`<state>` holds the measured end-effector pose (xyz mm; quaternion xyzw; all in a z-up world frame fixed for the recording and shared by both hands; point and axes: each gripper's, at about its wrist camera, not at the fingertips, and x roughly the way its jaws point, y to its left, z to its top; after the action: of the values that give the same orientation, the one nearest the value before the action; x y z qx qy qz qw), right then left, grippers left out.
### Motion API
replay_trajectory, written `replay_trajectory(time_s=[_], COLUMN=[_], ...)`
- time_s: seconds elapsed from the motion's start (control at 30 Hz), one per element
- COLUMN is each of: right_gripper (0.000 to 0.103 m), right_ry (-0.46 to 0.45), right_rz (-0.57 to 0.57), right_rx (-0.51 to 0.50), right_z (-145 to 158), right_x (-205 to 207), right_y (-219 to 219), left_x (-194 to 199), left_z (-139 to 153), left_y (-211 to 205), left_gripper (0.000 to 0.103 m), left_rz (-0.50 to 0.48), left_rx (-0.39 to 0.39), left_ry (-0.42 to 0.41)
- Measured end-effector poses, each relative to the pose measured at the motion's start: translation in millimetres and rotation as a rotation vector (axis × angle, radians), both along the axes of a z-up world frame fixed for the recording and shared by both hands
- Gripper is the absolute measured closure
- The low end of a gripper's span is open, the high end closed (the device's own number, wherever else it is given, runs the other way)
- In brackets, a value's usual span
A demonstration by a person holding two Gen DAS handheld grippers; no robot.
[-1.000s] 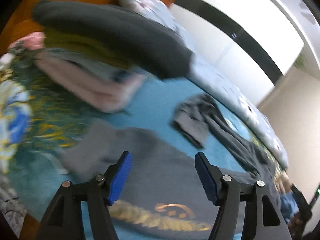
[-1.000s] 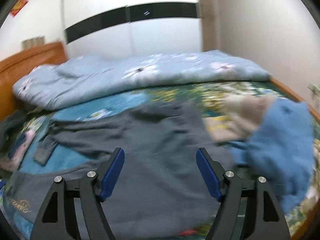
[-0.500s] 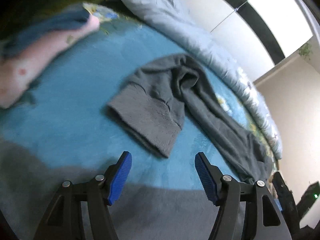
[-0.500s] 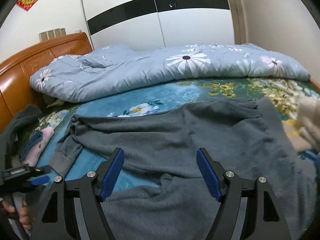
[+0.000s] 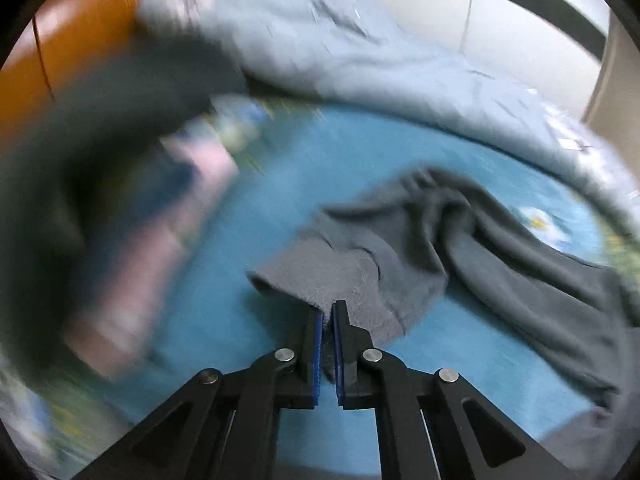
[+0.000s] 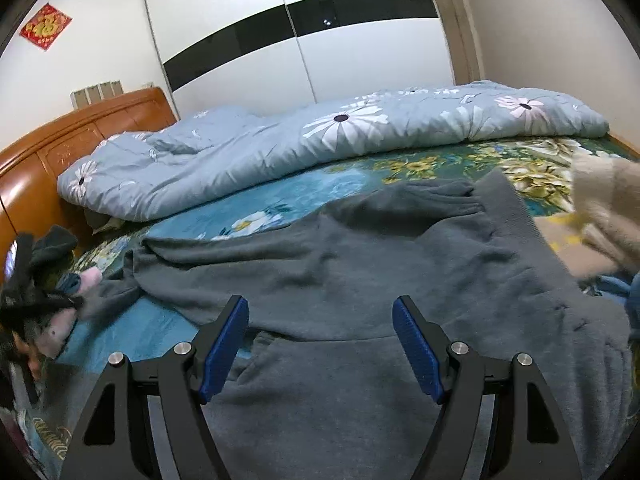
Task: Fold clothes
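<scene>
grey sleeve cuff (image 5: 344, 280) pinched, left view only.

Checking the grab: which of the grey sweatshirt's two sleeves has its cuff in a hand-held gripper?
The sleeve stretched toward the headboard: the left hand-held gripper is shut on its ribbed cuff. The right hand-held gripper hangs open over the body.

Home bedroom, bed (image 6: 304, 196), floral duvet (image 6: 320, 140), sliding wardrobe (image 6: 300, 40)

Light: I see even, soft indoor brightness; the glossy white wardrobe doors (image 6: 360, 52) glare mildly
Blur: my left view smears the folded pink garment (image 5: 160, 248); centre stays sharper
Edges: fisheye bending, dark corners
Right view: crisp
</scene>
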<state>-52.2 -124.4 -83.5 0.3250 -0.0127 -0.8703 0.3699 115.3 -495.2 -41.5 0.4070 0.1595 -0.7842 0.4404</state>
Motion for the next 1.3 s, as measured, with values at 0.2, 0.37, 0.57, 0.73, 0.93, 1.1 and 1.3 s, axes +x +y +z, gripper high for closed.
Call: replay_trajectory(time_s=[0.2, 0.37, 0.57, 0.73, 0.93, 1.1, 1.3], right_gripper=[0.027, 0.027, 0.027, 0.027, 0.027, 0.027, 0.027], right_ry=[-0.016, -0.017, -0.016, -0.013, -0.003, 0.054, -0.015], right_rz=[-0.002, 0.001, 0.002, 0.005, -0.022, -0.066, -0.197], right_rx=[0.004, 0.008, 0.004, 0.000, -0.038, -0.006, 0.088], right_z=[-3, -5, -6, -5, 9, 22, 13], right_x=[-1, -1, -2, -1, 6, 27, 11], right_y=[1, 0, 1, 0, 19, 78, 154], left_x=[-17, -49, -50, -37, 28, 113, 196], left_z=[31, -9, -25, -12, 31, 38, -3], left_y=[-11, -24, -40, -10, 39, 73, 79], left_gripper=[0.097, 0.095, 0.093, 0.077, 0.054, 0.041, 0.039], left_rz=[0.045, 0.041, 0.052, -0.031, -0.161, -0.148, 0.035], left_rx=[-0.397, -0.563, -0.321, -0.164, 0.040, 0.105, 0.180], left_ry=[-0.346, -0.663, -0.514, -0.335, -0.006, 0.168, 0.297])
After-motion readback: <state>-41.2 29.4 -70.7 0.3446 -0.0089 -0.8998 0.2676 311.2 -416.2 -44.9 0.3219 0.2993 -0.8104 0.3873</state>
